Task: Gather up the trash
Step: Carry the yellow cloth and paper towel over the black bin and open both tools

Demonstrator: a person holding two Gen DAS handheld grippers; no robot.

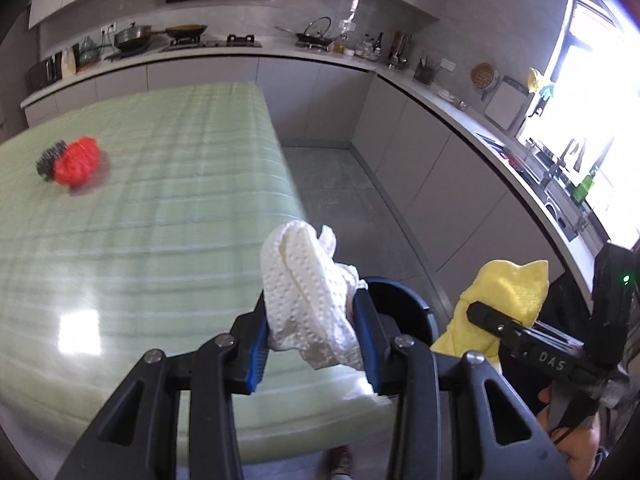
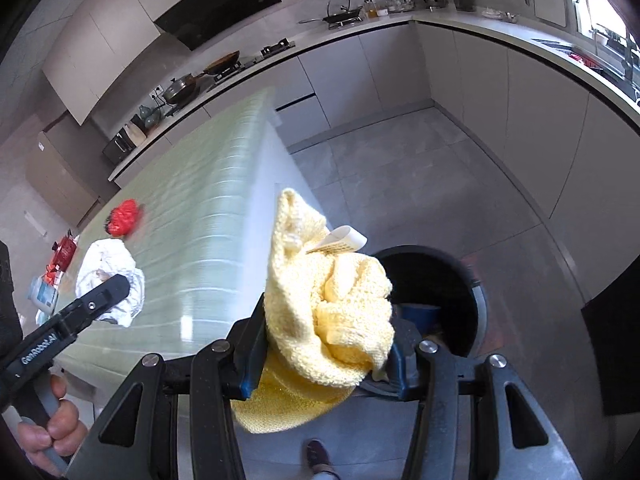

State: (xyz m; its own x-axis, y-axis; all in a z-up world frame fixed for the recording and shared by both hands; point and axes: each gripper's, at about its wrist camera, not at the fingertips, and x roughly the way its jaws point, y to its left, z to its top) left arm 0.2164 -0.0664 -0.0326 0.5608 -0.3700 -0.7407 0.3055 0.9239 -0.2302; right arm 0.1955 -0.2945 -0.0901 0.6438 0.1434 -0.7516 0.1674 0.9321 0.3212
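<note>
Grey kitchen cabinets and a long worktop curve round the room behind a desk (image 1: 168, 216) spread with a pale green checked cloth. Far left on that cloth lies a red crumpled wad (image 1: 77, 161) against something dark, too smeared to identify. Next comes the left hand-held gripper (image 1: 316, 320), its blue-padded jaws drawn in tight on a crumpled white paper towel (image 1: 308, 288), carried just past the desk's right edge. Beside it, below and behind, stands a dark round trash bin (image 2: 436, 284) on the grey tiled floor (image 2: 400, 168); the left view catches only a sliver of its rim, the right view shows its open mouth with something blue inside, hard to make out. Furthest right, the right hand-held gripper (image 2: 328, 344) is clenched on a bunched yellow knitted cloth (image 2: 332, 312) with a paper tag, held at the bin's near rim, and the cloth hides the fingertips. Open floor stretches from the desk's edge to the cabinets. A shoe tip is cut off at the bottom edge.
</note>
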